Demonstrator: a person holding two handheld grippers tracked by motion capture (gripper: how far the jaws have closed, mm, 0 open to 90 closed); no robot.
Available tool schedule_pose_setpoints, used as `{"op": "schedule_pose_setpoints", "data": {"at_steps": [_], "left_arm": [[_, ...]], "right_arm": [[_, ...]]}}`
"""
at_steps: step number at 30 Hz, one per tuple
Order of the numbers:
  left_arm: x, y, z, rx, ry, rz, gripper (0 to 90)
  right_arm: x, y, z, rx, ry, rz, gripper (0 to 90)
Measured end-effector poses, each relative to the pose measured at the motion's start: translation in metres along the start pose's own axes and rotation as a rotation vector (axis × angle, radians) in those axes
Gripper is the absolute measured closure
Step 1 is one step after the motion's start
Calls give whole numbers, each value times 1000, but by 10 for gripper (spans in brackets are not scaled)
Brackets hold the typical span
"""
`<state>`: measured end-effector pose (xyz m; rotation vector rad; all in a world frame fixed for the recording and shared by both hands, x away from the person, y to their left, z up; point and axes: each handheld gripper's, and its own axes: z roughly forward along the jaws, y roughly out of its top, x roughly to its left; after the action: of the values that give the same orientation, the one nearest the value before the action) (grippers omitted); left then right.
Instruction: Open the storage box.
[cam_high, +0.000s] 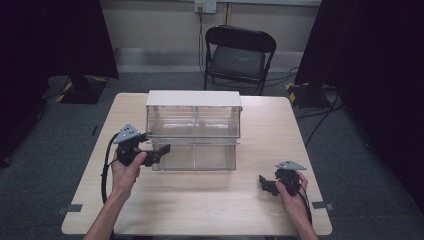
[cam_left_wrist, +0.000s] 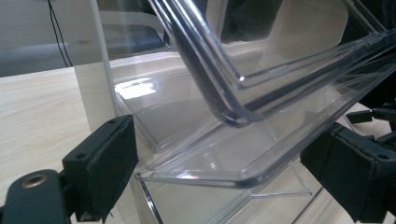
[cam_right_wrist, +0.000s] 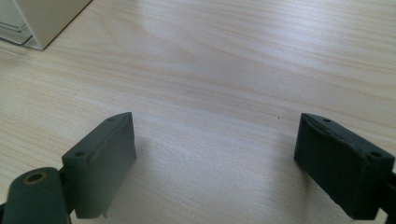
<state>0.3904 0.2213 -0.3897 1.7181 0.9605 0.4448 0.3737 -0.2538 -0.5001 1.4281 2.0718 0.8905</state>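
Observation:
A clear plastic drawer unit with a white top (cam_high: 194, 99) stands mid-table. Its lower drawer (cam_high: 200, 157) juts toward me past the upper one (cam_high: 195, 122). My left gripper (cam_high: 156, 142) is open at the lower drawer's left front corner. In the left gripper view its jaws (cam_left_wrist: 226, 140) stand either side of that drawer's clear rim (cam_left_wrist: 210, 176) without closing on it, and the upper drawer (cam_left_wrist: 224, 84) slants above. My right gripper (cam_high: 265, 185) rests low over the table at the front right. It is open (cam_right_wrist: 215, 135) with only bare wood (cam_right_wrist: 224, 70) between its jaws.
A black folding chair (cam_high: 237, 55) stands behind the table, with cables on the floor and dark curtains on both sides. The unit's white corner (cam_right_wrist: 42, 18) lies far off the right gripper. Light wood tabletop (cam_high: 210, 200) stretches between the unit and me.

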Motion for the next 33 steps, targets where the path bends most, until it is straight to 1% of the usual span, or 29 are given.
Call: {"op": "schedule_pose_setpoints", "data": {"at_steps": [2,6,8,9,15,18,33], "left_arm": [[0,1,0,13,2,8,110],[0,2,-1,17,4,12,117],[-2,3,0,25,21,36,119],[-2,4,0,30,28,41,119],[-3,4,0,32,31,31,124],[-2,4,-1,29,22,27,125],[-2,4,-1,31,23,24,129]], "right_arm": [[0,0,0,0,0,0,119],[0,0,0,0,0,0,119],[0,0,0,0,0,0,119],[0,0,0,0,0,0,119],[0,0,0,0,0,0,119],[0,0,0,0,0,0,119],[0,0,0,0,0,0,119]]}}
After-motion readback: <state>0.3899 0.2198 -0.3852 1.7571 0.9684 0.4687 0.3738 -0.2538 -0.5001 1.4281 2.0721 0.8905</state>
